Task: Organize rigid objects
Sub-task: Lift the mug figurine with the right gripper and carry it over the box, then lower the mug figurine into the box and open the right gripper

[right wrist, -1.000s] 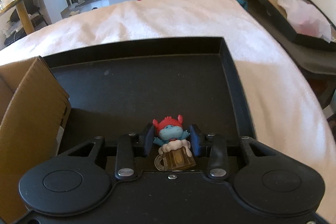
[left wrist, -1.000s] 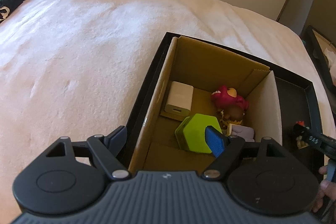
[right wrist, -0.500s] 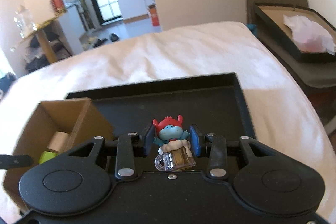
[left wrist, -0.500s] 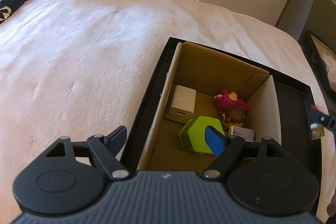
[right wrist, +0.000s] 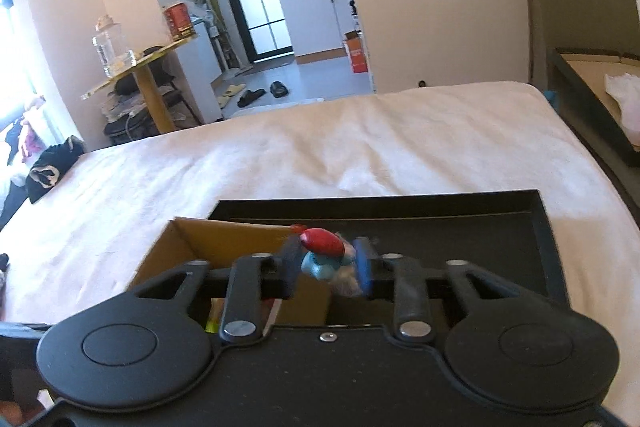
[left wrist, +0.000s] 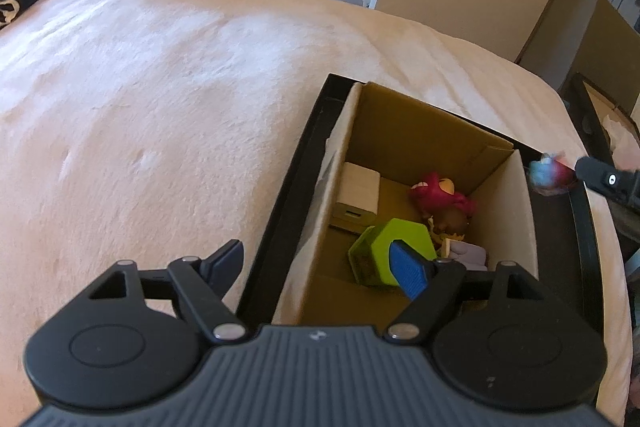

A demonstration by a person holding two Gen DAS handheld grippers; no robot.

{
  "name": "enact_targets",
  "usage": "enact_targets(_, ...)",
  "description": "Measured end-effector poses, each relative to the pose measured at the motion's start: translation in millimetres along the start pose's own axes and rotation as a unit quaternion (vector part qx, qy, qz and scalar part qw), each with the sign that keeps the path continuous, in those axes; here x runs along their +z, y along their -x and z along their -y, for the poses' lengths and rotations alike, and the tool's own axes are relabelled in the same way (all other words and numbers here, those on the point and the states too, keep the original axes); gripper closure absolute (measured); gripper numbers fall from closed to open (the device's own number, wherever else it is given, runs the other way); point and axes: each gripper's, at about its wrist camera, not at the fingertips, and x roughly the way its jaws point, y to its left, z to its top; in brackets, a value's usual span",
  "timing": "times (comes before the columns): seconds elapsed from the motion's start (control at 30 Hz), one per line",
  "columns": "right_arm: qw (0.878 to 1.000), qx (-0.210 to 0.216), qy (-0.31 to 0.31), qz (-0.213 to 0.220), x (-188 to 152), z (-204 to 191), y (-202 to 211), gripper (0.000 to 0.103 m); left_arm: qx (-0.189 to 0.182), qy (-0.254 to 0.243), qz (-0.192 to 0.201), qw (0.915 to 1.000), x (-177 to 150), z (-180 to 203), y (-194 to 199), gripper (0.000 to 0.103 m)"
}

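Fingers [right wrist: 291,269] of the right gripper [right wrist: 326,267], just closing, pinched the toy [right wrist: 325,255]; it needed releasing low over the box [right wrist: 224,241] below-left. Left gripper [left wrist: 320,263] gaped empty.

Both grippers were chunky black plastic, with round discs and silver screws. The left gripper [left wrist: 320,263] had a ribbed grey body and blue pads [left wrist: 408,267].
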Motion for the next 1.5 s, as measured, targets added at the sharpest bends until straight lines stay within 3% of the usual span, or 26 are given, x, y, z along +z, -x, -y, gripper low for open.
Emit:
enact_targets(0.2, 1.0, 0.015, 0.023, 0.011, 7, -26, 1, 0.09, -0.008, 0.011, 0.003, 0.9999, -3, -9, -1, 0.031)
enact_targets(0.33, 1.0, -0.01, 0.004, 0.024, 14, -14, 3, 0.09, -0.015, 0.009, 0.008, 0.9998, -3, -11, 1, 0.037)
enact_targets(0.53, 0.999, -0.03, -0.019, -0.002, 6, 4, -9, 0.089, -0.021, 0.012, 0.004, 0.9997, -3, -13, -1, 0.053)
enact_targets(0.9, 0.996, -0.006, -0.068, -0.066, -19, 14, -49, 0.087, -0.031, 0.013, -0.005, 0.9994, -4, -12, -5, 0.073)
enact_targets(1.03, 0.992, -0.006, -0.1, -0.081, -24, 27, -61, 0.084, -0.026, 0.021, -0.003, 0.9994, -5, -15, -7, 0.088)
enact_targets(1.1, 0.989, 0.003, -0.119, -0.092, -27, 32, -67, 0.082, -0.026, 0.022, -0.002, 0.9994, -5, -17, -7, 0.088)
enact_targets(1.2, 0.986, 0.01, -0.132, -0.103, -30, 35, -76, 0.073, -0.023, 0.019, -0.001, 0.9995, -5, -16, -7, 0.088)
enact_targets(1.5, 0.98, 0.031, -0.155, -0.118, -30, 43, -88, 0.071, -0.01, 0.024, -0.002, 0.9997, -4, -12, -5, 0.089)
